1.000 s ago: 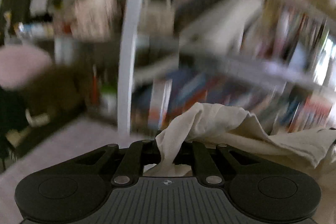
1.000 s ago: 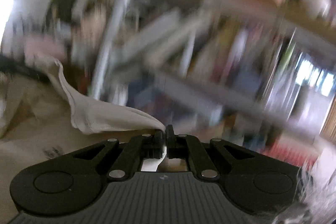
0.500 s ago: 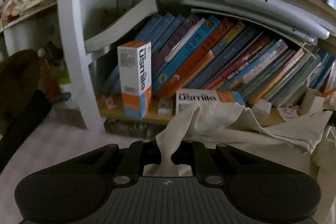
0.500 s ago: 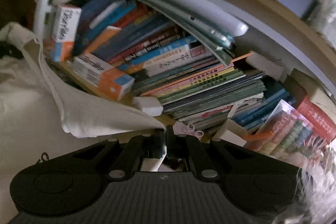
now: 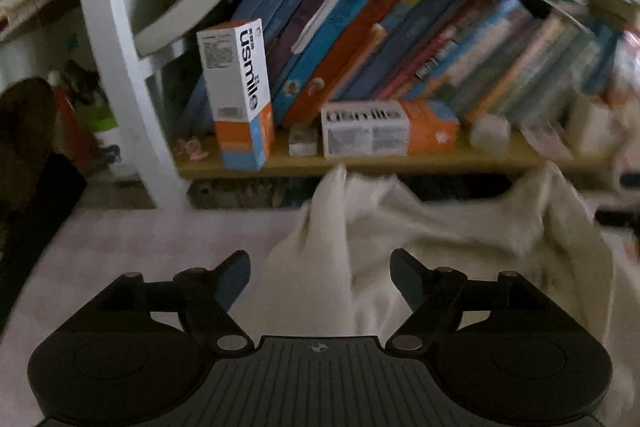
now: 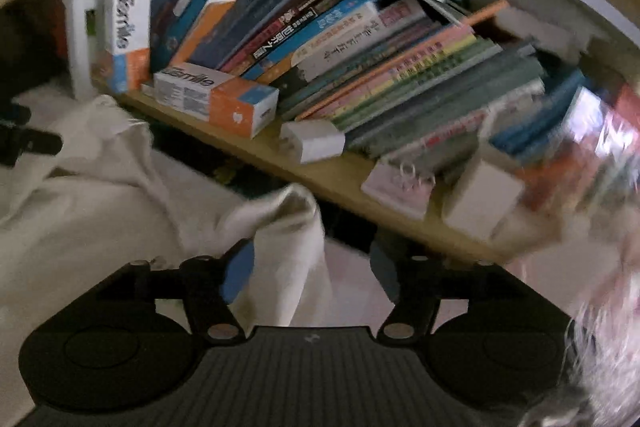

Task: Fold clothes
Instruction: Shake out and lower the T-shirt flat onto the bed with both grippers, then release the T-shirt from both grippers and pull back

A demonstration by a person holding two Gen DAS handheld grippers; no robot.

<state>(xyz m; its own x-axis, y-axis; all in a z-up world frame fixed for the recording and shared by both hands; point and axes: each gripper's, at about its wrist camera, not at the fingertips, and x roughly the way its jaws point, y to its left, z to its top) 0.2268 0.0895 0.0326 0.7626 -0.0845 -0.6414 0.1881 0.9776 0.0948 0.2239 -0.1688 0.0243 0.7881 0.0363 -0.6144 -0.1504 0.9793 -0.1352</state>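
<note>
Both tongs, left [image 5: 320, 273] and right [image 6: 311, 265], are opening; cream garment [image 5: 440, 251] edges seemingly loose between them.

Straight ahead the way is closed — a low shelf [image 5: 360, 163] packed with leaning books [image 5: 400, 39], an upright box [image 5: 240, 95] and a box lying flat [image 5: 384, 127] on its front edge. A white post [image 5: 120, 67] blocks the left side in the left wrist view. The left tool [image 5: 320, 271] is opening, a peak of pale cloth [image 5: 400, 227] between its fingers, not pinched. Bare pinkish surface [image 5: 160, 239] lies free to its left. The right tool [image 6: 312, 263] is opening too — cloth fold [image 6: 288, 227] against the left finger, open surface [image 6: 352, 291] by the right one.
</note>
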